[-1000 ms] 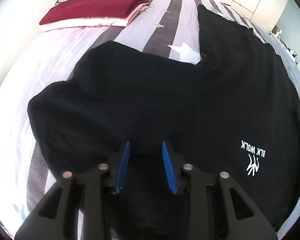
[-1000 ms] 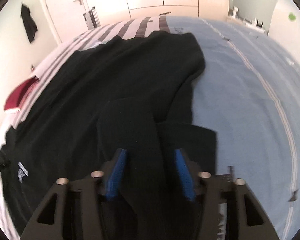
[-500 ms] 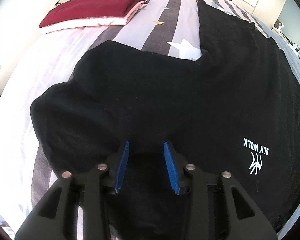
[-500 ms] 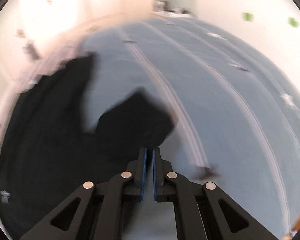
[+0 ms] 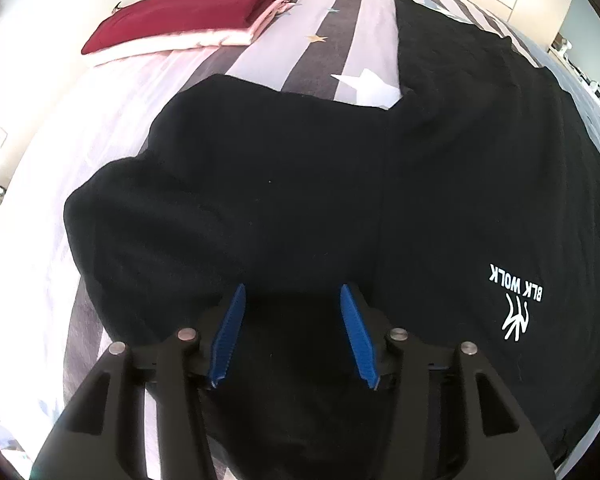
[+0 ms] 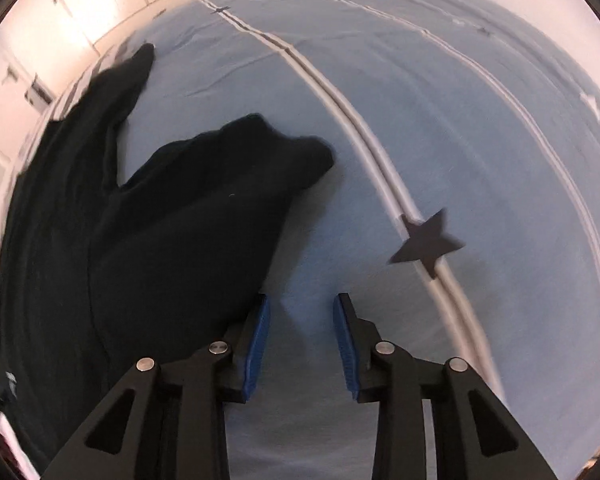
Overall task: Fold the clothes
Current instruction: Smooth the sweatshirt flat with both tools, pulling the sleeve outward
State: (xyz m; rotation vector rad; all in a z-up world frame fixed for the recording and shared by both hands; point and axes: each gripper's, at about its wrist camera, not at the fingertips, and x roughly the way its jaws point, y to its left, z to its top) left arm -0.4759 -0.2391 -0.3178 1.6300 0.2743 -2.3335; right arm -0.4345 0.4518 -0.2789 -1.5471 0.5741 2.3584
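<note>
A black sweatshirt (image 5: 340, 168) with white "BLK WOLK" lettering (image 5: 516, 292) lies spread on the bed. Its one sleeve (image 5: 148, 216) reaches out to the left. My left gripper (image 5: 292, 328) is open, low over the black cloth, with nothing pinched between its blue pads. In the right wrist view the other sleeve (image 6: 220, 200) lies on the blue cover, its cuff pointing away. My right gripper (image 6: 300, 336) is open just to the right of that sleeve, over bare blue bedding.
A folded stack, dark red garment (image 5: 188, 16) on a pale pink one (image 5: 204, 40), sits at the far left of the striped bed cover (image 5: 332, 32). A dark star patch (image 6: 428, 242) and pale stripes mark the blue bedding (image 6: 440, 120). Cupboard doors (image 6: 52, 20) stand beyond.
My right gripper went from open around the sleeve, to shut, to open again, and swung right off the sleeve onto the blue cover. The left gripper stayed open and barely moved.
</note>
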